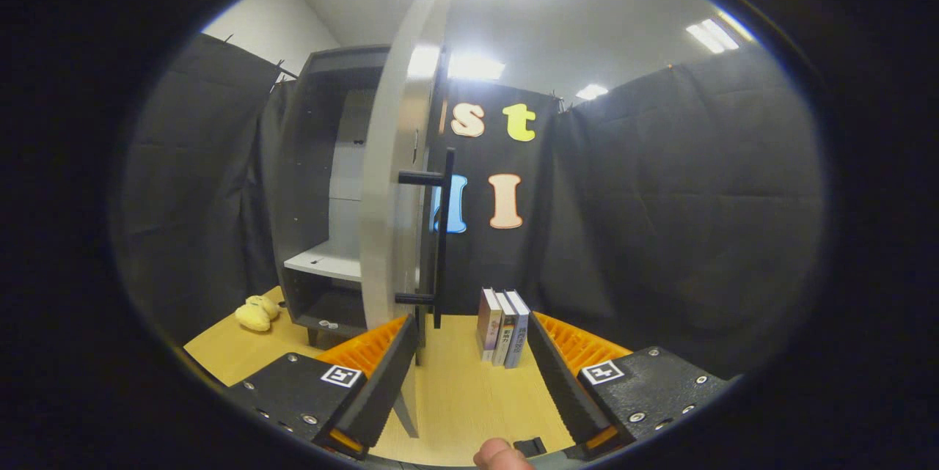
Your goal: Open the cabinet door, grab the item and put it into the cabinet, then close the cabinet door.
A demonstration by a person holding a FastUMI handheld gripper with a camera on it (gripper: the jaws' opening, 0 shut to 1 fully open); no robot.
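— Gripper (469, 375) first: what are its fingers at?

— Spread wide, pinching nothing. The left finger (374, 375) sits just beside the lower edge of the cabinet door (392, 184); whether it touches I cannot tell. The right finger (561, 375) stands apart, near the books (503, 327). Bare table (462, 397) lies between them, and a fingertip (501, 454) of the person's hand shows at 6 o'clock.

— How far along is the job?

— By my reading, the first step is done or nearly so: the door stands swung out, edge-on to the camera, running from 12 o'clock down to the left finger. The cabinet (326, 184) behind it at about 10 o'clock is open, its white shelf (323, 262) showing bare. Still to do — grabbing the item, placing it inside, closing the door.

— And where is the item?

— Two candidates. The books stand upright just ahead of the fingers, at about 1 o'clock from the gap. A yellow soft toy (257, 312) lies on the table at 9 o'clock, just left of the cabinet's foot. The task doesn't say which is meant — the books are nearer, so I'd guess those.

— Counts?

— One cabinet, one door, one long black handle (442, 235) on two posts. Three books, side by side. One toy, though it may be two lumps together; too small to tell. Two small round bits on the cabinet's bottom ledge, unidentifiable.
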